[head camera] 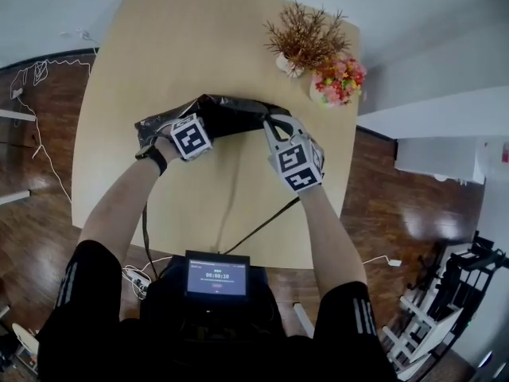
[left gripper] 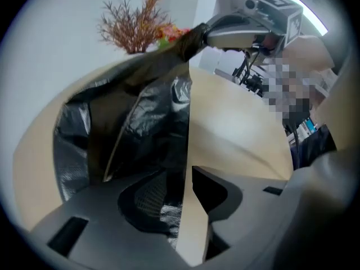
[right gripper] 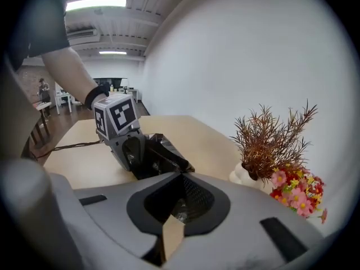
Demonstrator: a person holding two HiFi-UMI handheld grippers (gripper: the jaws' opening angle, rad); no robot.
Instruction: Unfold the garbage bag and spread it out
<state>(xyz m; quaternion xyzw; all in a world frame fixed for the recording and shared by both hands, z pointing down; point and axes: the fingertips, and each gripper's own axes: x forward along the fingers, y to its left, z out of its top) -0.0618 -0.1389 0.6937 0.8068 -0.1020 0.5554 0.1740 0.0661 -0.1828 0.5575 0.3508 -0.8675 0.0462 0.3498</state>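
A black garbage bag [head camera: 219,111] lies crumpled in a band across the middle of the pale wooden table [head camera: 159,46]. At its right end my right gripper [head camera: 274,124] is shut on a pinch of the film, which shows between the closed jaws [right gripper: 177,207]. My left gripper [head camera: 205,127] is at the bag's left part. In the left gripper view its jaws [left gripper: 188,190] stand apart with bare table showing in the gap. The bag [left gripper: 140,128] drapes over the left pad and its edge runs along the gap. The bag stretches from there up to the right gripper [left gripper: 205,35].
A white vase of dried brown twigs [head camera: 302,42] and a pot of pink and red flowers [head camera: 338,78] stand at the table's far right corner, just behind the bag. A black cable [head camera: 262,223] crosses the near table edge. A small screen [head camera: 216,275] hangs on the person's chest.
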